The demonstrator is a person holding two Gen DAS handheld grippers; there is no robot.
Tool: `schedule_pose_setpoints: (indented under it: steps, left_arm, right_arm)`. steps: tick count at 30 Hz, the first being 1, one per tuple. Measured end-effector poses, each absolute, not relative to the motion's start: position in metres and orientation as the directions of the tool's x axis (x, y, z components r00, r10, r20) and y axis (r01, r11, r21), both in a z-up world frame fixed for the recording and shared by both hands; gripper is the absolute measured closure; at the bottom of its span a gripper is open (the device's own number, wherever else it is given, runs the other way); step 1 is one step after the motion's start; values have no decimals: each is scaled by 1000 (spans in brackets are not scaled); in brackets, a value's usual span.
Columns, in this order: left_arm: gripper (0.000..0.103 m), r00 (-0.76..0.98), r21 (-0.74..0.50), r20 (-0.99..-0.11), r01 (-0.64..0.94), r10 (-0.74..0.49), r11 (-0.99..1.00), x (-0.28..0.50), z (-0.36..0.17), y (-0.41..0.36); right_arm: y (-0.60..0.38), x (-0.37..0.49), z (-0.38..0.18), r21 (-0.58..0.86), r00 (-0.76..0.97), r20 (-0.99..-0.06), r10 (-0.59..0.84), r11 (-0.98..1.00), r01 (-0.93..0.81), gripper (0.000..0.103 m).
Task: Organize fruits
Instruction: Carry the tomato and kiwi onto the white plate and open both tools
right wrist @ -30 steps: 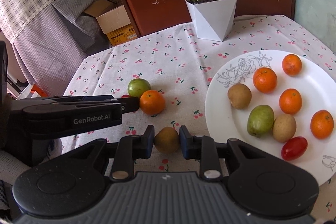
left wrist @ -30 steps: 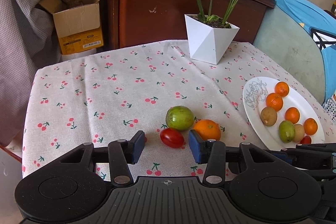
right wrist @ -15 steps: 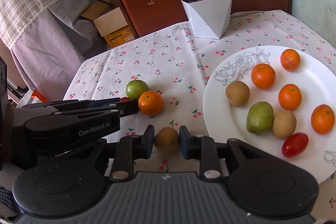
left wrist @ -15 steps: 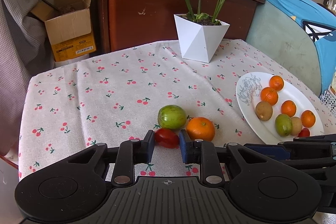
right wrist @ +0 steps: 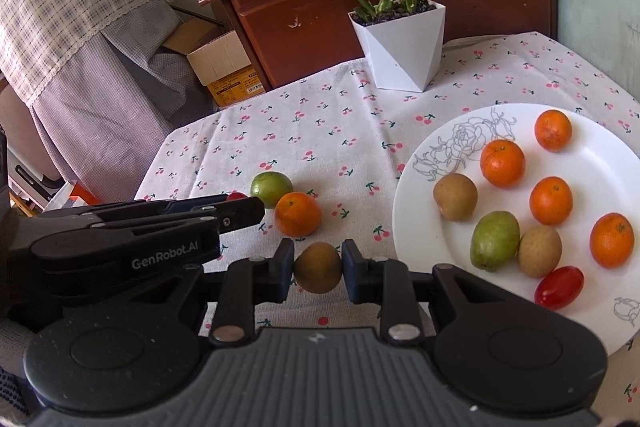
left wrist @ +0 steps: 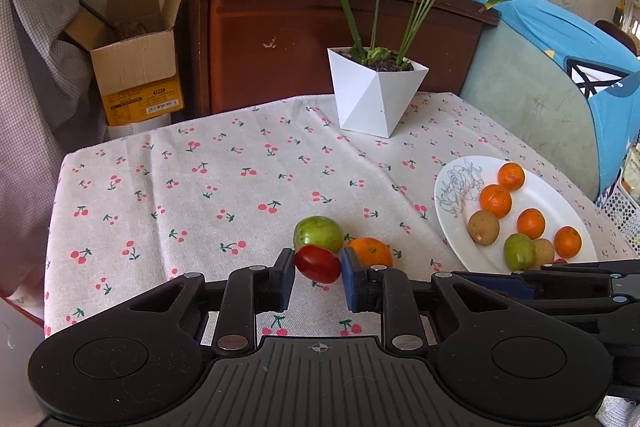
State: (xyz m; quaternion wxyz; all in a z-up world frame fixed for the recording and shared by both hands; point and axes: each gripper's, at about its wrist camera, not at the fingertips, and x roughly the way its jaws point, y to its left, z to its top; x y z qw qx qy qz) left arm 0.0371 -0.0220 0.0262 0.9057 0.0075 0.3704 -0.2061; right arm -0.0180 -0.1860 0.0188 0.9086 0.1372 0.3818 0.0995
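Fruits are sitting mostly on the white plate (right wrist: 600, 155) at the desk's (left wrist: 200, 195) right edge: four oranges, two brown fruits, one green fruit, one red tomato. Left gripper (left wrist: 318, 277) is clamping a red tomato (left wrist: 318, 264), closed tight on it; right gripper (right wrist: 318, 269) is squeezing a brown fruit (right wrist: 318, 267) just left of the plate rim. One green fruit (left wrist: 318, 233) and one orange (left wrist: 370, 251) are lying loose beside the tomato. White plant pot (left wrist: 376, 97) is standing at the far edge; wide bare cloth is lying to the left.
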Motion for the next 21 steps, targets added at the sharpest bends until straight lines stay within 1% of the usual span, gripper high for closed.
schedule_pose_setpoints:
  steps: [8,12,21]
  left_arm:
    - [81,649,-151,-657,385,-383,911,34,34,-27]
    - [81,654,-160,-643,393,-397,906,33,40,-32]
    - [80,641,-199,-619,430,-453,881,28,50,-57]
  right_arm:
    - [-194,-19,30,328,713,-645,275,942,-66,77]
    - [-206,-21,41,337,743,-616,262,940,-53,77]
    - [-254,-26,65,364,815,-555,167,929,58,77]
